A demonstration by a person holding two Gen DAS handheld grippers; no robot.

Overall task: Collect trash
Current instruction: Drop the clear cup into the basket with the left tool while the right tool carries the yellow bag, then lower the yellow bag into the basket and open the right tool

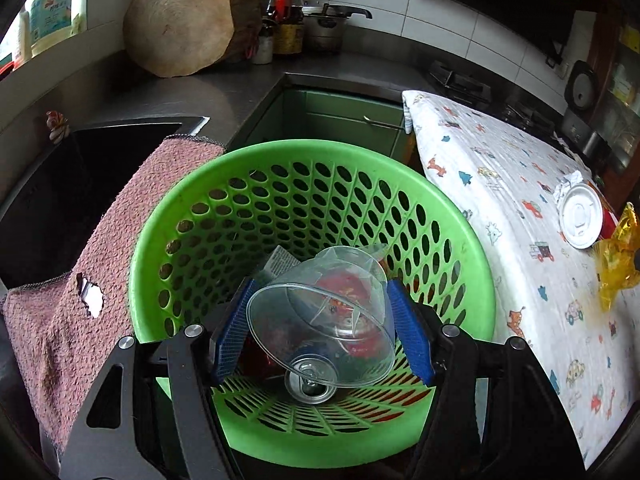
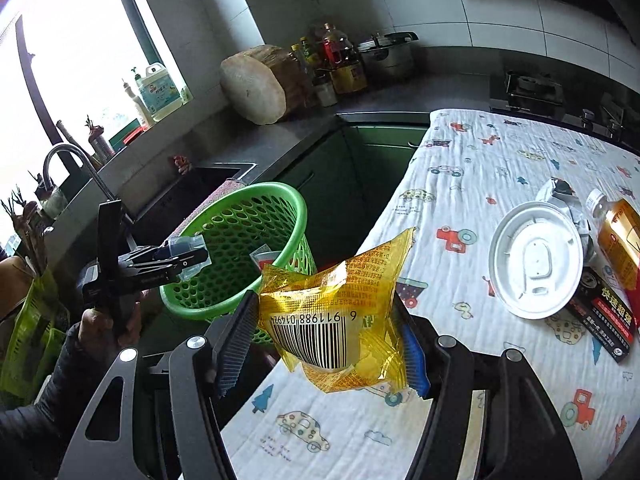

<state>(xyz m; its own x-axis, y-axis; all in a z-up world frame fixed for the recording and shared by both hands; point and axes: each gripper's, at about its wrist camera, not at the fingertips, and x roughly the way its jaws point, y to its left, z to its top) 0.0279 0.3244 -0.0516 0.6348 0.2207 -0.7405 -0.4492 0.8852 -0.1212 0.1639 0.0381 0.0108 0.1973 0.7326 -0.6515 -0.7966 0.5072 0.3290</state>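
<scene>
My left gripper [image 1: 322,282] is shut on a clear plastic cup [image 1: 320,320], tilted on its side between the blue pads. It hangs over the green perforated basket [image 1: 312,152]. Inside the basket lie a drinks can [image 1: 310,388], red packaging and a scrap of paper. My right gripper [image 2: 326,300] is shut on a crumpled yellow wrapper [image 2: 340,312] with a barcode, above the table's left edge. In the right wrist view the left gripper [image 2: 192,252] with the cup [image 2: 186,245] is over the basket's [image 2: 280,189] near rim. On the patterned tablecloth [image 2: 480,152] lie a white lid [image 2: 536,260], crumpled paper [image 2: 560,200], a gold-labelled bottle [image 2: 620,232] and a black box [image 2: 604,316].
The basket stands between the dark sink [image 1: 60,200], draped with a pink towel [image 1: 100,260], and the table. A round chopping block [image 1: 180,24], bottles and a pot [image 1: 328,28] line the counter's back. A person's hand [image 2: 100,320] grips the left tool.
</scene>
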